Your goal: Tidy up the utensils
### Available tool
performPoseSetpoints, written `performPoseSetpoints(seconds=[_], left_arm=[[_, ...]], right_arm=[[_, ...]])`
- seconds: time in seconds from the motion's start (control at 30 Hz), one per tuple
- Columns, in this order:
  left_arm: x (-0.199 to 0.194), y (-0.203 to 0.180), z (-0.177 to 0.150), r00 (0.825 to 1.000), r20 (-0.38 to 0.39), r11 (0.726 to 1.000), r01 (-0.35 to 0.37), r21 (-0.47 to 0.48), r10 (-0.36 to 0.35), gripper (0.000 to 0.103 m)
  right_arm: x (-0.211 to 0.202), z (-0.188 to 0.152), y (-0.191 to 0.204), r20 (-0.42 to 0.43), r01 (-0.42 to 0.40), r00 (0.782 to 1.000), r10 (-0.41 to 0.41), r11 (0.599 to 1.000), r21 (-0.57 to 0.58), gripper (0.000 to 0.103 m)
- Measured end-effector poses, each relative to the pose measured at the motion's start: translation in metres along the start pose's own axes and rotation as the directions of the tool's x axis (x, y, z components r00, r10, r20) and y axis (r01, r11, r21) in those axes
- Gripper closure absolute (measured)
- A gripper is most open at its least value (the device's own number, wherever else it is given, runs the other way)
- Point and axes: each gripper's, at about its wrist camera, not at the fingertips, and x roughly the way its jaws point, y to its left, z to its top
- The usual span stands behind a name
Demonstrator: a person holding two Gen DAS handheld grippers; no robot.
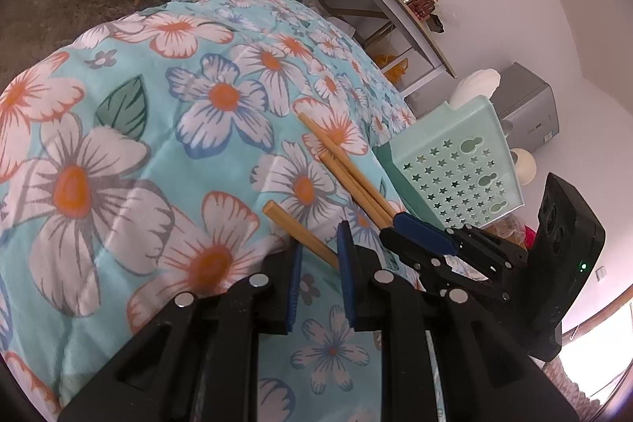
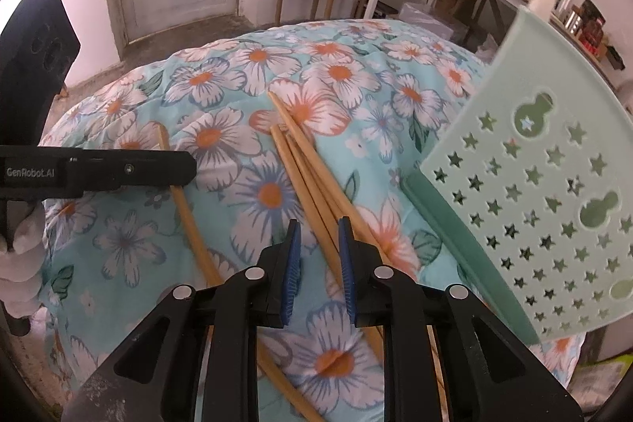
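Right wrist view: right hand-held gripper (image 2: 318, 236) pitched steeply down over a bundle of bamboo chopsticks (image 2: 304, 169) lying on the floral bedspread (image 2: 221, 97); pads narrow, straddling the sticks, but contact not clear — cannot tell if it grips or just brackets them; no earlier frame to compare. A lone chopstick (image 2: 186, 216) lies apart to the left, passing under the left hand-held gripper (image 2: 190, 167), seen side-on here. Mint star-holed basket (image 2: 526, 192) stands tilted just right of the bundle, its green rim near the sticks.

Left wrist view: left hand-held gripper (image 1: 320, 248) nearly shut on the lone chopstick (image 1: 296, 228), the stick angling between the blue pads; held at a moderate downward slope, a white-gloved hand (image 2: 21, 236) on the handle in the other view. Right hand-held gripper (image 1: 419, 232) enters from the right, its tip at the near ends of the bundle (image 1: 348, 169).

Step judged: collect sticks for the basket. To do well — close squarely across all sticks near mid-length so none fan out; lift straight off the soft bedspread; avoid clipping the basket rim; keep the two tools clear of each other.
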Motion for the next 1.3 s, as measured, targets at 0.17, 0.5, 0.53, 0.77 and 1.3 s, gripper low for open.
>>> performPoseSetpoints(seconds=[0.17, 0.5, 0.53, 0.77, 1.3], left_arm=[[0.000, 0.000, 0.000, 1.000, 0.000, 1.000, 0.000, 0.000, 0.000, 0.087], [0.000, 0.000, 0.000, 1.000, 0.004, 1.000, 0.000, 0.002, 0.000, 0.087], [0.000, 0.000, 0.000, 1.000, 0.005, 1.000, -0.001, 0.003, 0.001, 0.087], [0.000, -0.006, 0.001, 1.000, 0.011, 1.000, -0.018, 0.018, 0.017, 0.086], [-0.057, -0.094, 0.034, 0.966, 0.252, 0.954, -0.020, 0.298, -0.059, 0.094]], right_arm=[[0.006, 0.002, 0.005, -0.003, 0.038, 0.999, -0.038, 0.999, -0.019, 0.093], [-0.025, 0.000, -0.009, 0.049, -0.028, 0.999, 0.023, 0.994, 0.104, 0.099], [-0.029, 0.000, -0.010, 0.059, -0.031, 0.998, 0.025, 0.993, 0.115, 0.099], [-0.085, -0.003, -0.029, 0.200, -0.031, 0.980, -0.018, 0.970, 0.239, 0.099], [-0.176, -0.065, -0.079, 0.385, -0.069, 0.904, -0.184, 0.827, 0.558, 0.099]])
